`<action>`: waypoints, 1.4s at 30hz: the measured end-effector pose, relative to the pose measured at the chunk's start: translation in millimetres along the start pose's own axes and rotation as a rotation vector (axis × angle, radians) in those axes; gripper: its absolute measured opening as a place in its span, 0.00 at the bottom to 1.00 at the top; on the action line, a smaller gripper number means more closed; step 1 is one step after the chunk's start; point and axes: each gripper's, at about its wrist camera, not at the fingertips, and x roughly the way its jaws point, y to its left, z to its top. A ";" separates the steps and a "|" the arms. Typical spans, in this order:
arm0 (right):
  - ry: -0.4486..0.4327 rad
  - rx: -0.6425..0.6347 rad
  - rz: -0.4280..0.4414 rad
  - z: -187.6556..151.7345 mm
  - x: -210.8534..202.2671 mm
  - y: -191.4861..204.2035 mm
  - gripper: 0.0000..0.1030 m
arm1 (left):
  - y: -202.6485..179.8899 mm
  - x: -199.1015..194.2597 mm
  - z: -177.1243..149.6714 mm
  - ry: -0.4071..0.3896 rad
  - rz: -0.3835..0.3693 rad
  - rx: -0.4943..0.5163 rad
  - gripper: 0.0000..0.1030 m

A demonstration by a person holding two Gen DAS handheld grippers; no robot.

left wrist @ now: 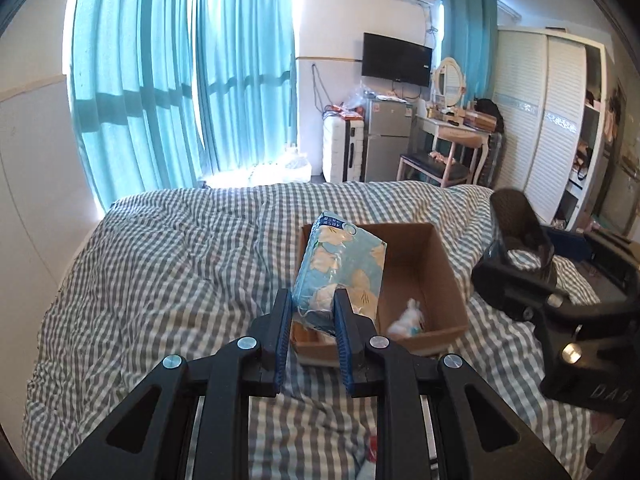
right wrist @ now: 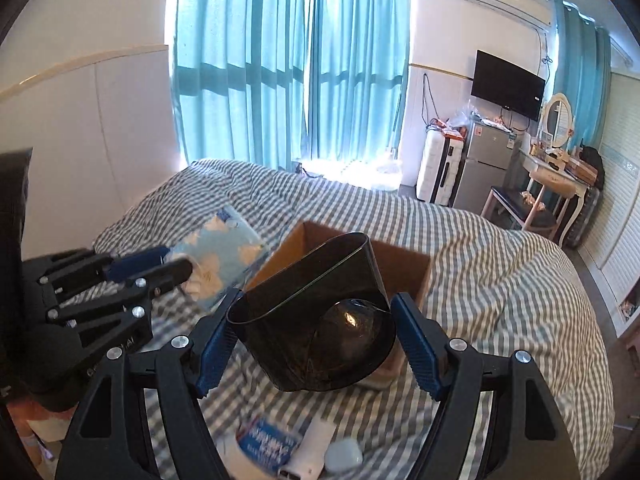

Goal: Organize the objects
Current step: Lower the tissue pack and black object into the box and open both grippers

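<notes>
Here, on the left, the left gripper point(left wrist: 311, 312) has its blue-padded fingers point(left wrist: 283, 336) clamped on the near end of a blue floral tissue pack point(left wrist: 340, 264), which juts forward from the fingertips and tilts over the near-left corner of the open cardboard box point(left wrist: 420, 276). The box sits on the checked bedspread point(left wrist: 160, 272) just beyond those fingers, and something small and white point(left wrist: 406, 318) lies blurred on its floor, to the right of the fingertips. Further right, the right gripper point(right wrist: 318, 322) is squeezing a dark translucent container point(right wrist: 320, 320) between its fingers point(right wrist: 216, 344), the rounded base toward the camera and the open mouth pointing ahead, hanging above the box's near edge. From that wrist camera the left gripper shows off to the left of the fingers, pack in its grip. Below and behind the right fingers, on the bedspread, lie a blue-and-white packet point(right wrist: 268, 446), a white tube point(right wrist: 310, 454) and a small pale round thing point(right wrist: 343, 456).
</notes>
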 end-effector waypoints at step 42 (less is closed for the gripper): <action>0.154 0.195 -0.025 -29.9 193.0 -86.6 0.75 | -32.2 173.4 -30.0 0.130 -0.024 0.106 0.24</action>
